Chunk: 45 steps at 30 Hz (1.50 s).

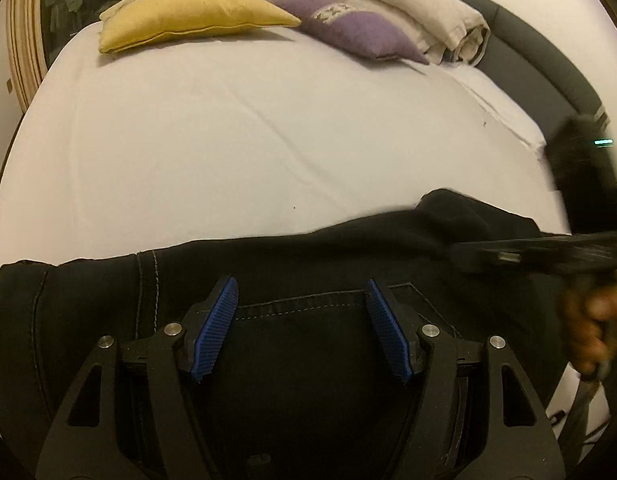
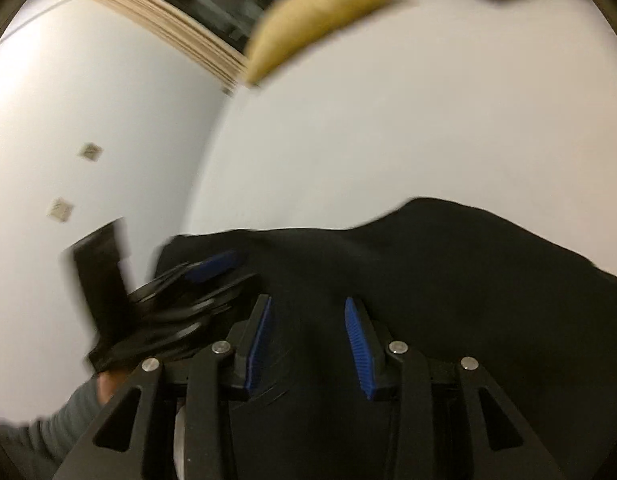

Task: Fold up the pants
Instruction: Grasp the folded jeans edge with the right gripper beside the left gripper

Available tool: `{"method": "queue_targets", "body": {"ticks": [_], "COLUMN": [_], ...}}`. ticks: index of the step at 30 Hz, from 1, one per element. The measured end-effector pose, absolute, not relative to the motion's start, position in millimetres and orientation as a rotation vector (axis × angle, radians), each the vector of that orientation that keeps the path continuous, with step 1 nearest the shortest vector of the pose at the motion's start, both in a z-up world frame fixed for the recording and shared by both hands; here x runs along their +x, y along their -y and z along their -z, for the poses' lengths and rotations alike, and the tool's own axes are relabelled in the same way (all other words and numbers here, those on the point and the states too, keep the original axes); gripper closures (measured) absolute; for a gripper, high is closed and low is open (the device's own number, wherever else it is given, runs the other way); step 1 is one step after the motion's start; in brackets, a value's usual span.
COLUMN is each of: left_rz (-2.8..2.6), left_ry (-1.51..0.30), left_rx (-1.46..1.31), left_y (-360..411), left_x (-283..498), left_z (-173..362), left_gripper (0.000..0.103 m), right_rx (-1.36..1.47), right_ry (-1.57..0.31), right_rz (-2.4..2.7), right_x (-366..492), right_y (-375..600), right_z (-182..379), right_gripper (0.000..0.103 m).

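Observation:
Black pants [image 1: 308, 248] lie across the near part of a white bed sheet [image 1: 228, 140], with a back pocket [image 1: 308, 320] and pale stitching showing. My left gripper [image 1: 300, 292] hovers open over that pocket, its blue pads wide apart and nothing pinched. In the blurred right wrist view my right gripper [image 2: 308, 304] stands over the pants [image 2: 448, 260] with a narrower gap between its pads and no fabric visibly held. The left gripper [image 2: 204, 276] shows as a smear at the pants' left end. A hand [image 1: 588, 320] holds the right tool at the right edge.
A yellow pillow [image 1: 188, 16], a purple pillow [image 1: 356, 32] and a folded beige blanket [image 1: 420, 12] lie at the far end of the bed. A dark headboard [image 1: 548, 60] curves along the right. Curtains [image 1: 24, 40] hang at the far left. Bare sheet stretches beyond the pants.

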<state>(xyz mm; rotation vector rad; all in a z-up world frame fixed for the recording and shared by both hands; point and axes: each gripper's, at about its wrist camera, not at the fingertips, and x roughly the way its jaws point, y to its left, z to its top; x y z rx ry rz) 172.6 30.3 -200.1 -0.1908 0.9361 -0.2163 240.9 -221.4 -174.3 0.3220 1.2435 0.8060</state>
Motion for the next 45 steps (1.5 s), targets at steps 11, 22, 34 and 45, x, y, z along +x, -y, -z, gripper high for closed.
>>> {"method": "queue_targets", "body": {"ticks": [11, 22, 34, 45], "left_rz": [0.134, 0.102, 0.100, 0.173], "left_ry": [-0.760, -0.841, -0.827, -0.756], "left_rx": [-0.245, -0.278, -0.189, -0.154], "left_y": [-45, -63, -75, -54], "left_x": [144, 153, 139, 110], "left_z": [171, 199, 196, 158], "left_gripper": [0.038, 0.038, 0.038, 0.036], "right_rx": [0.415, 0.471, 0.700, 0.911], "right_ry": [-1.153, -1.297, -1.239, -0.864], "right_rz": [-0.792, -0.597, -0.802, -0.441], "right_x": [270, 314, 132, 72], "right_y": [291, 272, 345, 536], "right_z": [135, 182, 201, 166], "right_gripper": [0.054, 0.073, 0.055, 0.039]}}
